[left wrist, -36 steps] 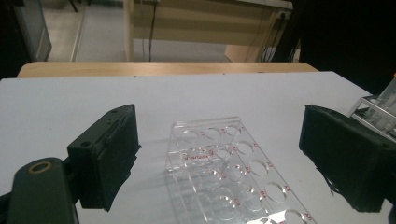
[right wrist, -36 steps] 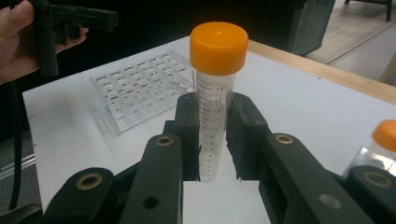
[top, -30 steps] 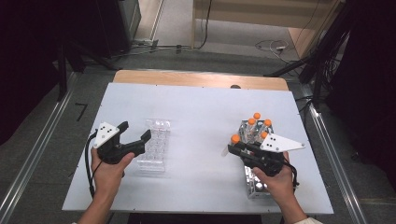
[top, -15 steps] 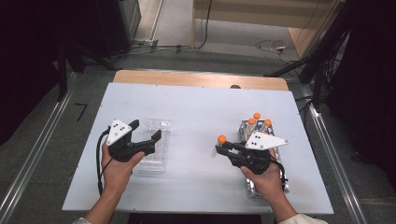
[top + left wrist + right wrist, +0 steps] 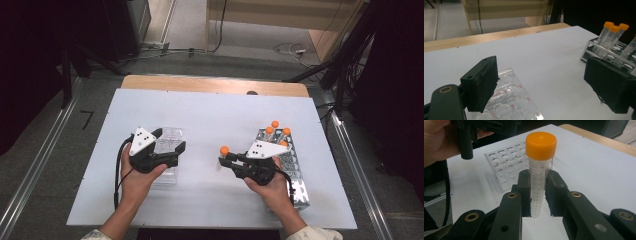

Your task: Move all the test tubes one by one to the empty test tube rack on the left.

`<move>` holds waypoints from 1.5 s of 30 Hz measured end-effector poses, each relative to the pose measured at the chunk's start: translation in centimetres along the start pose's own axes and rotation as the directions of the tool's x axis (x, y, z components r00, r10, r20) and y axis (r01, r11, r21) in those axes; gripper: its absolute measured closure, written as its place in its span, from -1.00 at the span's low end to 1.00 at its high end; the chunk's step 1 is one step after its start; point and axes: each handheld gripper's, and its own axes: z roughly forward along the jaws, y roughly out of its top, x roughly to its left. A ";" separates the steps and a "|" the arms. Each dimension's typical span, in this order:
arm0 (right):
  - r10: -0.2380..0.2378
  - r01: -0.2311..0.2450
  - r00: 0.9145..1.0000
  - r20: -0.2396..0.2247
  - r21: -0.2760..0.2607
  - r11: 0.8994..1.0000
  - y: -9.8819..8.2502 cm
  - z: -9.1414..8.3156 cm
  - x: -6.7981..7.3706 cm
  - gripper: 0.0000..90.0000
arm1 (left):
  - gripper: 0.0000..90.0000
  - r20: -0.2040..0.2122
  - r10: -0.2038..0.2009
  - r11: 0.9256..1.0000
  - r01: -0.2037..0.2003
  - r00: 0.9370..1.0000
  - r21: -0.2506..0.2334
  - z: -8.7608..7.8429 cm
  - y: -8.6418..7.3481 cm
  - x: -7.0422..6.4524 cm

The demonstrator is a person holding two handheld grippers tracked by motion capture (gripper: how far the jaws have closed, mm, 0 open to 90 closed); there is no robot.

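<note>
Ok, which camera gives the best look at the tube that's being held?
The right gripper view: the tube stands upright and close between the jaws of the right gripper, with its orange cap and printed scale easy to see. In the high view the tube is little more than a small orange cap at the gripper's tip.

Open white bench (image 5: pixel 210 115) across the far half and down the middle, clear plastic rack (image 5: pixel 167 142) lying flat at left, metal rack (image 5: pixel 295 172) with upright orange-capped tubes (image 5: pixel 275 127) blocking the right side
</note>
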 end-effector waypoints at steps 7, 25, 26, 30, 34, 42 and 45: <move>0.009 -0.009 1.000 -0.001 0.030 1.000 0.1 1.3 0.1 0.63 | -0.67 0.072 0.019 1.000 -0.020 0.997 0.003 0.5 0.1 -1.1; -0.013 0.013 1.000 -0.011 0.057 0.998 0.3 2.8 0.6 0.63 | -0.32 0.295 0.087 0.996 -0.085 0.952 -0.020 0.8 0.8 -4.3; -0.014 0.015 1.000 -0.014 0.057 0.998 0.3 2.9 0.7 0.63 | -0.29 0.298 0.091 0.996 -0.090 0.950 -0.014 0.8 0.8 -4.4; -0.019 0.020 1.000 -0.020 0.059 0.998 0.4 3.1 0.8 0.63 | -0.17 0.321 0.097 0.995 -0.100 0.942 -0.006 1.2 0.7 -4.8; -0.024 0.026 0.999 -0.030 0.066 0.997 0.5 3.6 1.1 0.63 | -0.05 0.328 0.101 0.994 -0.106 0.939 -0.001 1.5 0.7 -4.8; -0.022 0.025 0.999 -0.037 0.068 0.997 0.6 3.9 1.2 0.63 | 0.19 0.353 0.091 0.995 -0.101 0.931 0.009 1.8 0.6 -4.7; -0.022 0.025 0.999 -0.040 0.066 0.997 0.6 3.9 1.3 0.63 | 0.27 0.362 0.092 0.995 -0.103 0.928 0.013 1.9 0.6 -4.8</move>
